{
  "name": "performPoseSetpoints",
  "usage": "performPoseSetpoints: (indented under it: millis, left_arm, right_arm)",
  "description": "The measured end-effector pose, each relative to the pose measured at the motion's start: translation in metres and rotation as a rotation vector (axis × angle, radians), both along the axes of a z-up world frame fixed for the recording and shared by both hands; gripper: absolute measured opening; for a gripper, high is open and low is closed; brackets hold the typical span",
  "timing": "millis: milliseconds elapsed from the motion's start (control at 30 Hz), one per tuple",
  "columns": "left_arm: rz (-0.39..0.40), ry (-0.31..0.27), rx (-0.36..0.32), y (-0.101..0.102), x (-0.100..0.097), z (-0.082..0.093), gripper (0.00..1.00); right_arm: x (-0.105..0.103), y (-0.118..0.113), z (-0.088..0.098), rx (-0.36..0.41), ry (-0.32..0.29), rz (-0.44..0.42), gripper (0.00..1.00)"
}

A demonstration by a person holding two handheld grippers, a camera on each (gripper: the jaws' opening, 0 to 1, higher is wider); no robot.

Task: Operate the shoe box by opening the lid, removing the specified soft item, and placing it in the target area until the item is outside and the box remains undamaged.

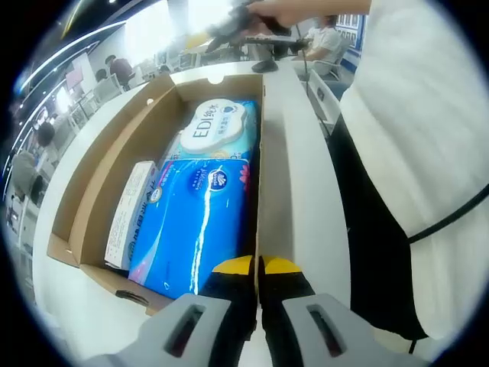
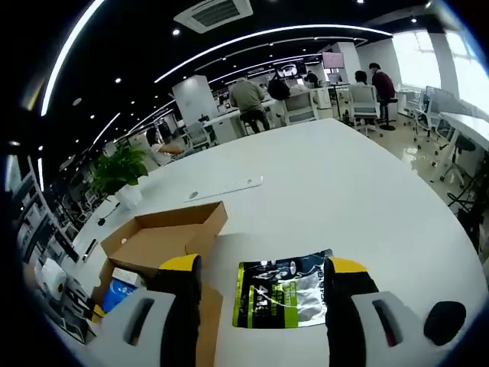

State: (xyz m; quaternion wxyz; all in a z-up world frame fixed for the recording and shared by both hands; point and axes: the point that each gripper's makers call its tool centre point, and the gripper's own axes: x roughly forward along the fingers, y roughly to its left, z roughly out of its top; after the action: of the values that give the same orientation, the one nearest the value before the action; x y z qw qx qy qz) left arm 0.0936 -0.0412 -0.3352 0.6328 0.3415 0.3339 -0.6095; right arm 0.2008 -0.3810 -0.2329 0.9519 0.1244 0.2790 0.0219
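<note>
The open cardboard shoe box (image 1: pixel 114 164) lies on the white table (image 1: pixel 302 191). Inside are a blue wipes pack (image 1: pixel 199 225), a lighter EDI wipes pack (image 1: pixel 218 126) beyond it, and a slim white carton (image 1: pixel 130 214). My left gripper (image 1: pixel 258 265) is shut on the thin edge of the box's right wall. A hand holds my right gripper (image 1: pixel 241 27) past the box's far end. In the right gripper view, my right gripper (image 2: pixel 264 265) is open wide over a black, green and silver pouch (image 2: pixel 283 294) lying flat on the table beside the shoe box (image 2: pixel 164 237).
A person in white clothes (image 1: pixel 412 138) stands close along the table's right side. A black rounded object (image 2: pixel 445 321) lies near the pouch. A flat white strip (image 2: pixel 225 187) rests further out on the table (image 2: pixel 344 183). Potted plant (image 2: pixel 118 172), desks and seated people are behind.
</note>
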Motion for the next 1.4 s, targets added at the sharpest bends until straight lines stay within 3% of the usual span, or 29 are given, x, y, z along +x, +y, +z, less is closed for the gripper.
performPoseSetpoints:
  millis: [33,100,167,267,400,433,467,500,533,767,867,967,1133,1233,1300,1400]
  left_arm:
    - [0.001,0.001,0.000,0.000,0.000,0.000,0.01]
    - [-0.001,0.000,-0.001,0.000,0.000,0.000,0.01]
    - [-0.002,0.001,0.001,0.000,0.000,0.000,0.01]
    - [0.003,0.005,0.002,0.001,-0.001,0.000,0.01]
    - [0.005,0.004,0.002,0.001,-0.001,-0.001,0.01]
    - [0.002,0.003,0.001,0.000,-0.001,0.000,0.01]
    - [0.000,0.002,0.001,0.000,-0.001,0.000,0.01]
    - [-0.002,0.001,0.001,0.000,-0.001,0.000,0.01]
    - [-0.002,0.000,0.001,0.000,-0.001,0.000,0.01]
    - [-0.012,-0.012,0.000,0.001,-0.003,0.000,0.01]
    - [-0.005,-0.010,-0.001,0.000,-0.002,0.000,0.01]
    - [-0.003,-0.010,-0.001,0.000,-0.002,0.000,0.01]
    - [-0.009,-0.021,-0.006,0.000,-0.002,0.001,0.01]
    - [-0.007,-0.021,-0.006,0.000,-0.001,0.000,0.01]
    - [-0.010,-0.020,-0.006,0.000,0.000,0.000,0.01]
    - [-0.014,-0.014,-0.005,-0.001,0.000,0.001,0.01]
  right_arm:
    - [0.000,-0.002,0.002,0.010,-0.015,-0.015,0.56]
    - [-0.006,0.001,0.000,0.088,0.016,-0.040,0.53]
    - [-0.012,-0.004,-0.003,0.068,0.043,-0.046,0.48]
    - [-0.014,-0.004,0.002,0.042,0.027,-0.044,0.45]
    - [-0.018,0.005,0.006,-0.070,0.061,0.047,0.43]
    - [-0.023,0.010,0.003,-0.161,0.100,0.115,0.43]
    - [-0.024,0.011,0.003,-0.200,0.110,0.137,0.43]
    - [-0.024,0.017,0.005,-0.269,0.103,0.185,0.43]
    - [-0.023,0.024,0.009,-0.289,0.087,0.219,0.44]
    - [-0.011,0.043,0.039,-0.327,0.005,0.252,0.60]
    - [-0.011,0.059,0.047,-0.319,-0.005,0.347,0.59]
    - [-0.017,0.074,0.043,-0.334,0.035,0.457,0.55]
    - [-0.018,0.090,0.036,-0.371,0.057,0.583,0.58]
    - [-0.017,0.087,0.026,-0.512,0.086,0.675,0.60]
    - [-0.019,0.095,0.022,-0.514,0.104,0.713,0.62]
    - [-0.026,0.114,0.019,-0.455,0.126,0.776,0.62]
